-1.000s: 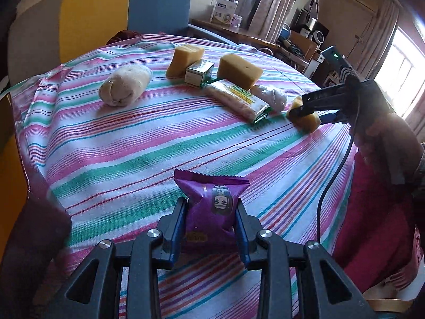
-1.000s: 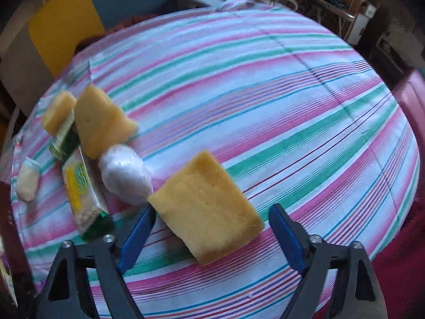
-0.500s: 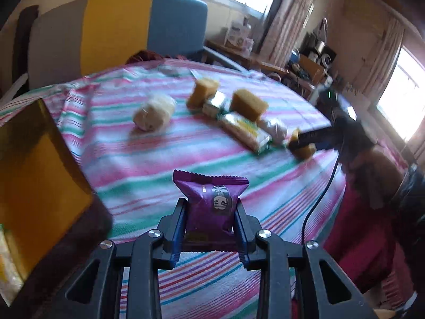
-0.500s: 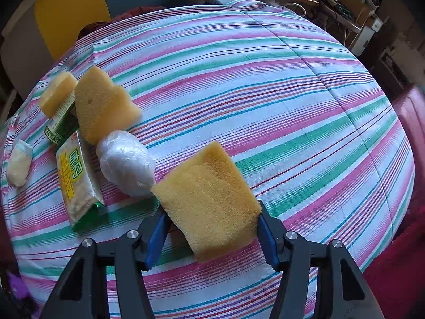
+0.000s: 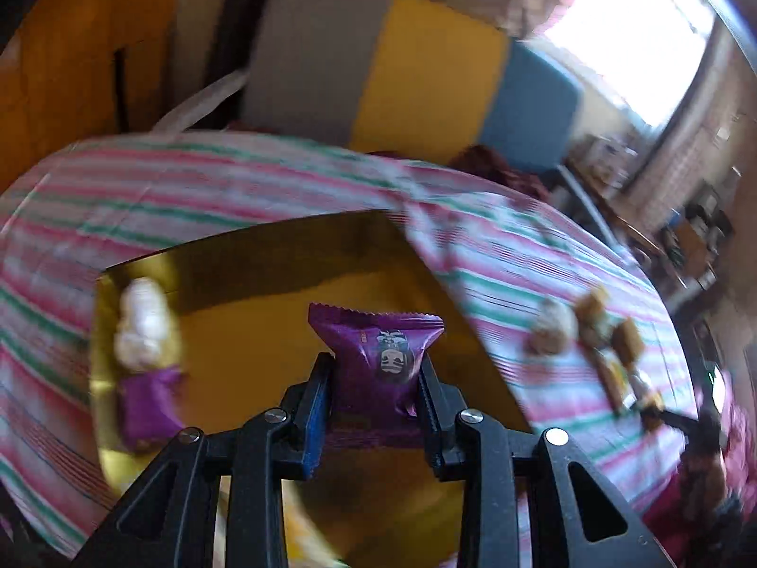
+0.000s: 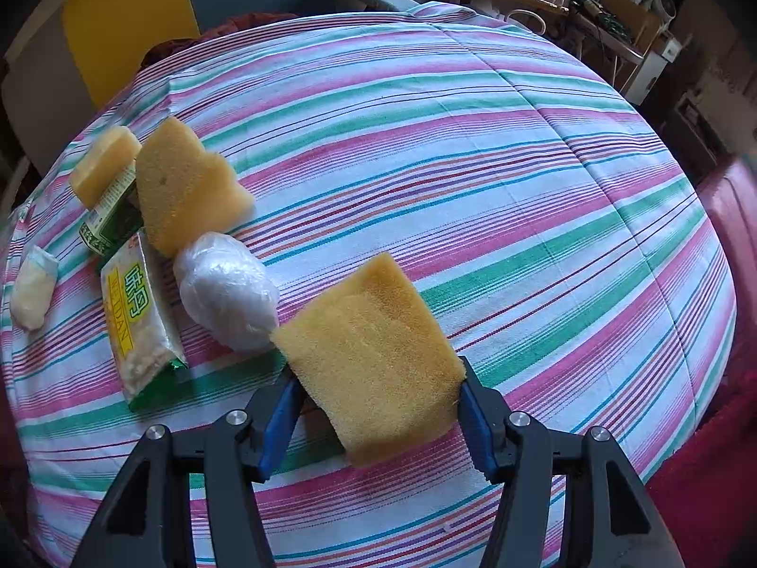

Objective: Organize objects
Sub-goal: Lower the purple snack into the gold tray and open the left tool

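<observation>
Purple snack packet [image 5: 381, 359] between clamped left jaws, above gold tray [image 5: 246, 326].

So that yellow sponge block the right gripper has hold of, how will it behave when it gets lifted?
The sponge block looks porous, so probably light and squashy. The right gripper presses both its sides, so it may compress rather than slip. Its coarse surface likely grips well, and its flat faces make rolling unlikely.

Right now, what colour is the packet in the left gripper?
Purple packet; left wrist view shows it best.

Left view motion-blurred, window [image 5: 629, 52] glaring; right view sharp, fisheye-curved, dark corners.
</observation>
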`<action>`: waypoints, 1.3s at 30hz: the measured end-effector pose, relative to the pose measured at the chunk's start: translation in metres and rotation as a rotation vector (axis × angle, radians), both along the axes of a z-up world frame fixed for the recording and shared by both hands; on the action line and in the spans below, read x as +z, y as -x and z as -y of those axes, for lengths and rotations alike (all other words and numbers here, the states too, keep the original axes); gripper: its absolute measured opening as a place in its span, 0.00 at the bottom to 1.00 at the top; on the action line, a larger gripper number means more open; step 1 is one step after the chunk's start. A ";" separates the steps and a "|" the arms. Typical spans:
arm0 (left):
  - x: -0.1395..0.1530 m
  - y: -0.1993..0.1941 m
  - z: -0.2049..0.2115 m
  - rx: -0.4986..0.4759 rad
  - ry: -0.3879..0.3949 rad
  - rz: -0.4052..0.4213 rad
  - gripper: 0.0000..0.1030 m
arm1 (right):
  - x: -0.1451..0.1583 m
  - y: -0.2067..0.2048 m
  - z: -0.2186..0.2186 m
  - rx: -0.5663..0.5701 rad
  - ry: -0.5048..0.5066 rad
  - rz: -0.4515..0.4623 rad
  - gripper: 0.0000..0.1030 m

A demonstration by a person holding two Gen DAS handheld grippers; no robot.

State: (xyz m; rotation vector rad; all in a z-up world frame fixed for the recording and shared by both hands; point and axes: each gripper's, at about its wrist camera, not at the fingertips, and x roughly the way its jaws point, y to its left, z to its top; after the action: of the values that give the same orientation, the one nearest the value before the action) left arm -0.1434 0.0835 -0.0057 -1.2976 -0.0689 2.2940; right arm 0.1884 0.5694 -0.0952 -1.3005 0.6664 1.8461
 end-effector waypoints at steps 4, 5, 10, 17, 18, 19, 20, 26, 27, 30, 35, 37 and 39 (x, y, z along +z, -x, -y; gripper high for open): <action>-0.019 0.044 0.026 0.097 0.001 0.085 0.32 | 0.000 0.002 0.002 0.002 -0.002 0.001 0.59; -0.025 0.055 0.030 0.111 -0.002 0.103 0.32 | 0.000 0.001 0.001 0.003 -0.002 0.001 0.59; -0.050 0.096 0.043 0.202 0.019 0.161 0.32 | 0.000 0.001 0.000 0.002 -0.001 0.002 0.60; -0.090 0.131 0.049 0.293 0.123 0.212 0.33 | 0.000 0.005 -0.002 0.003 -0.002 0.003 0.60; -0.094 0.133 0.052 0.314 0.120 0.211 0.34 | 0.000 0.004 -0.002 0.003 -0.002 0.003 0.60; -0.093 0.134 0.053 0.322 0.118 0.197 0.35 | 0.000 0.004 -0.002 0.003 -0.001 0.003 0.60; -0.093 0.136 0.054 0.322 0.120 0.196 0.37 | 0.000 0.004 -0.002 0.003 -0.002 0.003 0.60; -0.075 0.130 0.060 0.322 0.073 0.172 0.48 | -0.001 0.005 -0.003 0.002 -0.002 0.001 0.61; -0.070 0.127 0.061 0.324 0.067 0.163 0.48 | 0.000 0.004 -0.003 0.002 -0.003 0.000 0.61; -0.049 0.115 0.068 0.324 0.047 0.119 0.48 | 0.002 0.004 -0.004 -0.001 -0.009 -0.006 0.60; -0.016 0.079 0.072 0.310 0.090 -0.026 0.48 | 0.015 -0.004 -0.008 -0.034 -0.053 -0.055 0.60; -0.003 0.058 0.074 0.300 0.123 -0.084 0.48 | 0.025 -0.009 -0.008 -0.044 -0.073 -0.099 0.60; 0.005 0.031 0.072 0.293 0.160 -0.148 0.48 | 0.031 -0.008 -0.008 -0.046 -0.092 -0.133 0.60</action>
State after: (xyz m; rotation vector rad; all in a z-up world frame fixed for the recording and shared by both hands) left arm -0.1744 0.0117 -0.0003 -1.2587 -0.0269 2.6872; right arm 0.1963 0.5772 -0.0644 -1.1022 0.6666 1.9150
